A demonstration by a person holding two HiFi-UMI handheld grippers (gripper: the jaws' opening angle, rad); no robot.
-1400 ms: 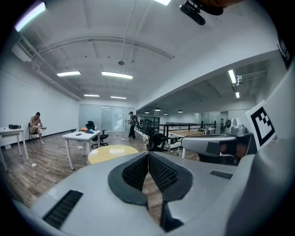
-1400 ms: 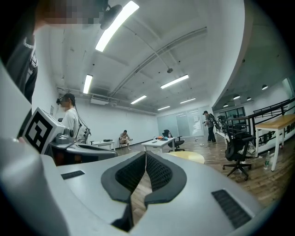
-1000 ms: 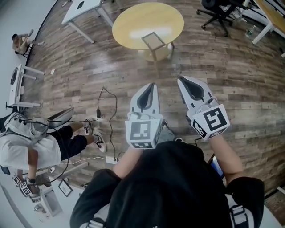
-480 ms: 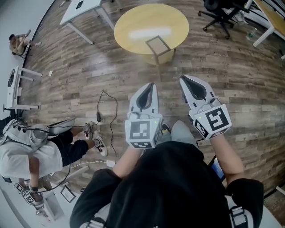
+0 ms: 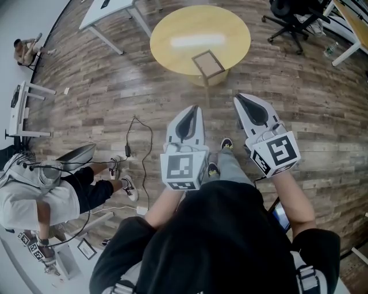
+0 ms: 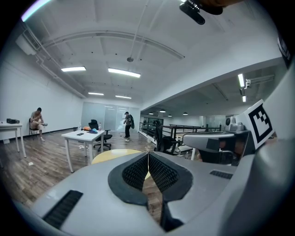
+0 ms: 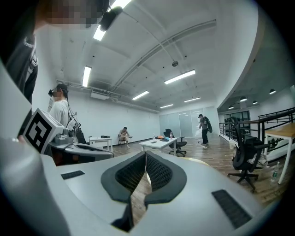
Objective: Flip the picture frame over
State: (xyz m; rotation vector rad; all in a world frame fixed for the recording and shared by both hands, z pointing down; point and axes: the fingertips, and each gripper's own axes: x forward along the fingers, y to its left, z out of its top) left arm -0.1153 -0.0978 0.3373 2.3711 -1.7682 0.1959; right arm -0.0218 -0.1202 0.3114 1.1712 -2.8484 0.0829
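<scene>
Grey-white plastic shells mark the left tongs (image 5: 192, 110) and the right tongs (image 5: 239, 100), held side by side over the wooden floor (image 5: 322, 103). On each, the ribbed black pads are pressed together with nothing between them. A black cable (image 5: 141, 138) trails on the floor to their left. Farther ahead stands the round yellow bench (image 5: 169, 37). The picture frame (image 5: 207, 63) lies flat at its near edge, well apart from both tongs. A black office chair (image 5: 287, 17) stands beyond, to the right.
</scene>
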